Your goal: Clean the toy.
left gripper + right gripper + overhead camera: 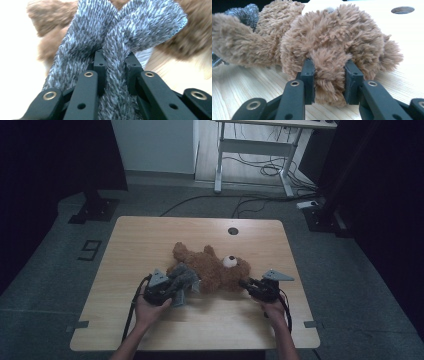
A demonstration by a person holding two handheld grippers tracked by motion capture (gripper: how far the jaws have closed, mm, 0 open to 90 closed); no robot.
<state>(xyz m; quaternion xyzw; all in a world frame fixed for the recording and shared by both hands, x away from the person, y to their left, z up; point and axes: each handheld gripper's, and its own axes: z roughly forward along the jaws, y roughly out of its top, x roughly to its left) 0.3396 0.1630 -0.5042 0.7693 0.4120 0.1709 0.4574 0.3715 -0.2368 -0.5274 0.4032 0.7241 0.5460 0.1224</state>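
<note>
With my left tongs [113,61] pinching the grey knitted garment [120,32] and my right tongs [329,75] pinching the brown plush teddy bear [212,269] mid-worktop [150,235], tugging could slip fur free.

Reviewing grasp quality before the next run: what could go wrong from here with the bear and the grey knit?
1. The left gripper pinches only a bunched fold of the grey knit garment; the fabric may slip out when pulled.
2. The right gripper clamps just a tuft of the teddy bear, so it could pull free or drag the bear across the table.
</note>
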